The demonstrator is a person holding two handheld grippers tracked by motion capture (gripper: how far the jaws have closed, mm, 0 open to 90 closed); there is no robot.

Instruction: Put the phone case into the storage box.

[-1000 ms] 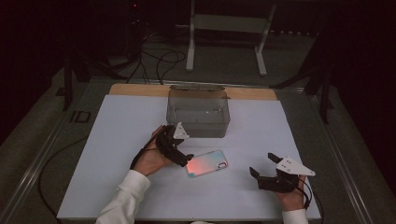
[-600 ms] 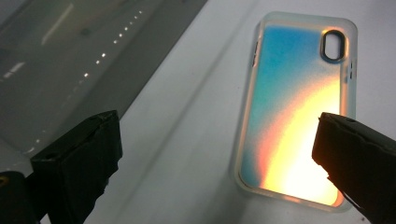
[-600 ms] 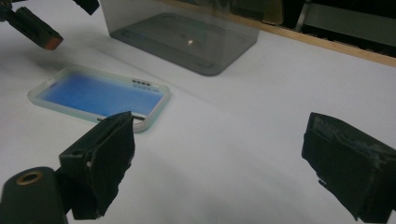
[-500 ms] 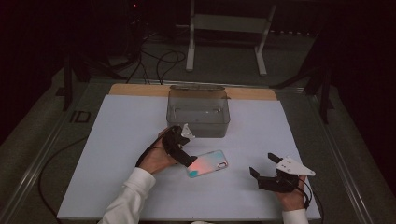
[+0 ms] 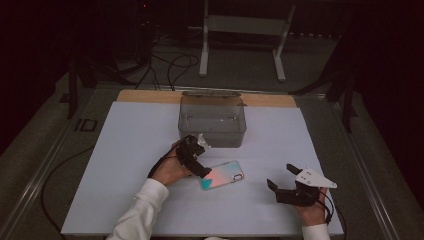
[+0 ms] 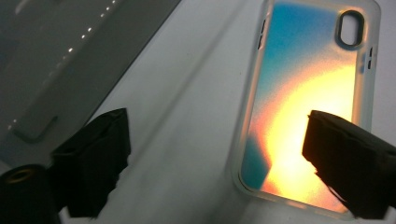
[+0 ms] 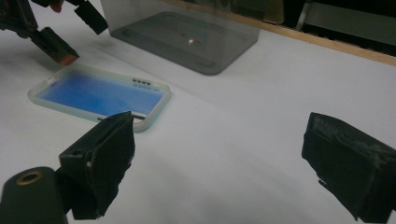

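Note:
A translucent phone case [image 5: 222, 175], with a colour sheen from blue to orange, lies flat on the white mat [image 5: 125, 150]. My left gripper [image 5: 200, 162] hangs low over the case's left end. In the left gripper view the gripper [image 6: 219, 163] is open: one jaw is above the case [image 6: 308, 93], the other over bare mat, and the case's long edge lies between them untouched. Its jaws have just been closing a little. My right gripper [image 5: 282, 177] rests open at the front right, nothing between its jaws. Its own view shows the case [image 7: 100, 95] ahead.
A clear grey plastic box [image 5: 212, 120] stands behind the case near the mat's far edge, and in the right gripper view this box [image 7: 187, 37] is just beyond the case. A wooden strip [image 5: 150, 95] borders the mat at the back. Cables and a metal stand lie on the floor beyond.
My left gripper has moved right and down, from beside the box to just over the case's left end. The case and my right gripper have stayed where they were.

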